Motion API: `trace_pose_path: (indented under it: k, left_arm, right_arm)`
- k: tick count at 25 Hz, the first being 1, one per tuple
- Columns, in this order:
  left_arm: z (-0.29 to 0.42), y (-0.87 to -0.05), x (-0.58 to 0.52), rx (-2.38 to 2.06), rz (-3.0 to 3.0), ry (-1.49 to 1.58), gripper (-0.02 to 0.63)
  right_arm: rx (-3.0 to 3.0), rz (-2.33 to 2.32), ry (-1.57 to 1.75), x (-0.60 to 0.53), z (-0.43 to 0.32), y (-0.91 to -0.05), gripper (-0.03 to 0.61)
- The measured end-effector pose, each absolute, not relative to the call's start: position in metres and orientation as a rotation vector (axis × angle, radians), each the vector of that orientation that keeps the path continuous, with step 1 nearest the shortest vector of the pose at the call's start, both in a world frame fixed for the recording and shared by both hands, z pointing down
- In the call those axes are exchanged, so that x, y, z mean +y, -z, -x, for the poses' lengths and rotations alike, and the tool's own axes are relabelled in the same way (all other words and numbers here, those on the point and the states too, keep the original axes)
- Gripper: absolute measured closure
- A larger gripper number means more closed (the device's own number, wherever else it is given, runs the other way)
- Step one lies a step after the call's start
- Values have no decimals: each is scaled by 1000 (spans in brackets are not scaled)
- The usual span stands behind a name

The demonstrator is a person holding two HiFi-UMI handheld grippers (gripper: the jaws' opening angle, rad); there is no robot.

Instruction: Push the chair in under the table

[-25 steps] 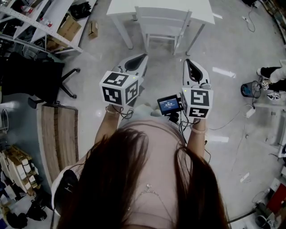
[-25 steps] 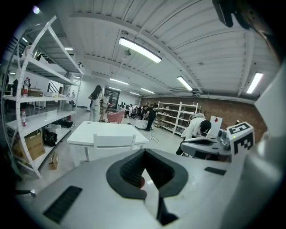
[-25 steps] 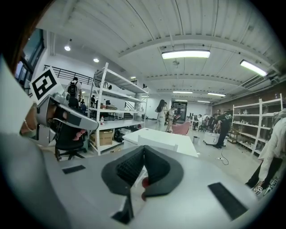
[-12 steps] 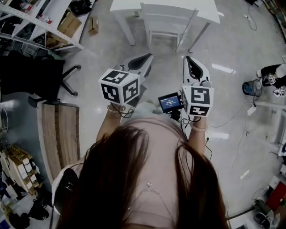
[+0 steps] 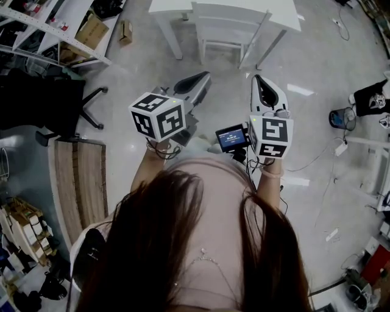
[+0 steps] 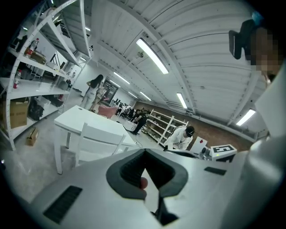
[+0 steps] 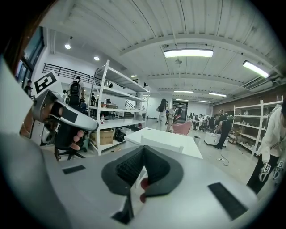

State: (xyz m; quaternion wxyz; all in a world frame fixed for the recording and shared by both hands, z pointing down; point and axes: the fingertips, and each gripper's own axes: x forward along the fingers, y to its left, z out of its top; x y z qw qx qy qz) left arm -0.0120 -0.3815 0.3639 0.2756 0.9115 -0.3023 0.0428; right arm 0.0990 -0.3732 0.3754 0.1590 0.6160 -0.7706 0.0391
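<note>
Left fingers (image 5: 192, 86), right fingers (image 5: 264, 94) shut, empty; ahead, chair (image 5: 226, 27) backrest toward them, seat under tabletop (image 5: 169, 6); ceiling lights (image 7: 187, 53) in gripper views only.

Well left of the fingers (image 5: 194, 84) we find a black office chair (image 5: 58, 103) and metal shelving (image 5: 55, 35) holding a cardboard box (image 5: 92, 33); well right, a blue bucket (image 5: 339, 120).

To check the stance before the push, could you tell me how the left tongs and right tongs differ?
The left tongs slant toward the white chair, while the right tongs point straight ahead. The left marker cube sits corner-on, showing three faces; the right marker cube faces the head camera nearly flat. Both tongs are shut, empty and short of the chair.
</note>
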Motion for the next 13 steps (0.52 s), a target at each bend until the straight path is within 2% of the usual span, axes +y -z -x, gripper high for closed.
trace_pose_path:
  k: [13]
  left_arm:
    - [-12,-384,-393,-837,-2465,-228,606]
  right_arm:
    - [-2197,-1785,-123,-380,-122,-381,557]
